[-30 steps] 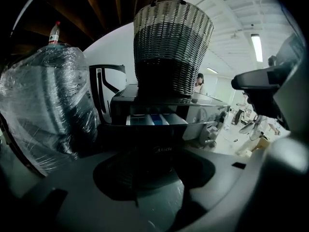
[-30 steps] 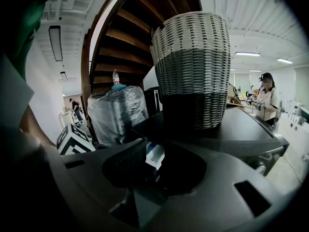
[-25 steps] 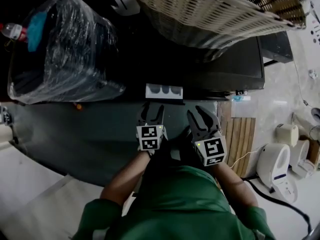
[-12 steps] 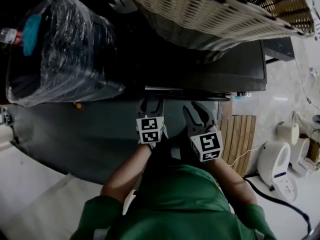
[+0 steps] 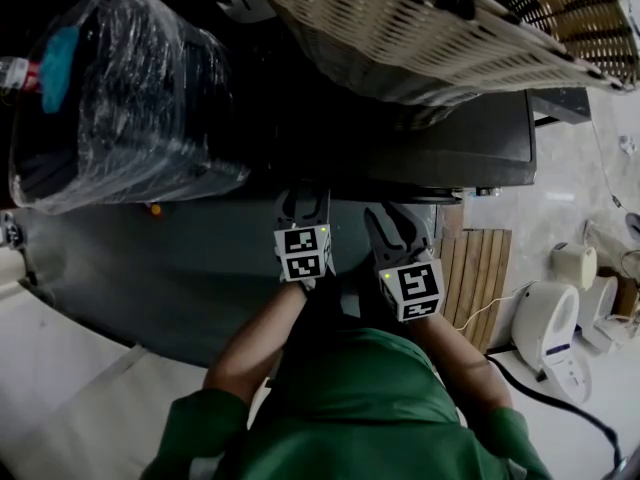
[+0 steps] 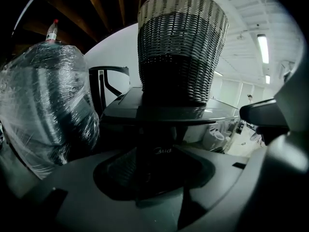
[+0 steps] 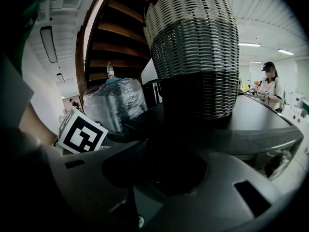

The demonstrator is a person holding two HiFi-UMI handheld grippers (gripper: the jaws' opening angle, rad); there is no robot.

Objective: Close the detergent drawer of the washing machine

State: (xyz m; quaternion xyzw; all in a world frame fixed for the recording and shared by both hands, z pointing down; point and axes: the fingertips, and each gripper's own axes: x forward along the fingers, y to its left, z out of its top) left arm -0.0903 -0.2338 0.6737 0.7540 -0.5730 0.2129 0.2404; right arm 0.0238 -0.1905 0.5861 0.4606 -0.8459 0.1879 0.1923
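Your left gripper (image 5: 303,198), jaws spread and empty, sets its tips against the washer (image 5: 480,138) front, likely seating the drawer flush. The right gripper (image 5: 392,218), also spread, waits beside.

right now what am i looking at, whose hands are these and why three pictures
A person in a green top wears a head camera looking down: the head view. Each hand holds a two-jaw tool with a marker cube: left tool, right tool. The other two pictures come from cameras on those tools. Both point at a dark washing machine carrying a wicker basket, a plastic-wrapped bundle at its left. Nothing is visibly held; the jaws are too dark to read.
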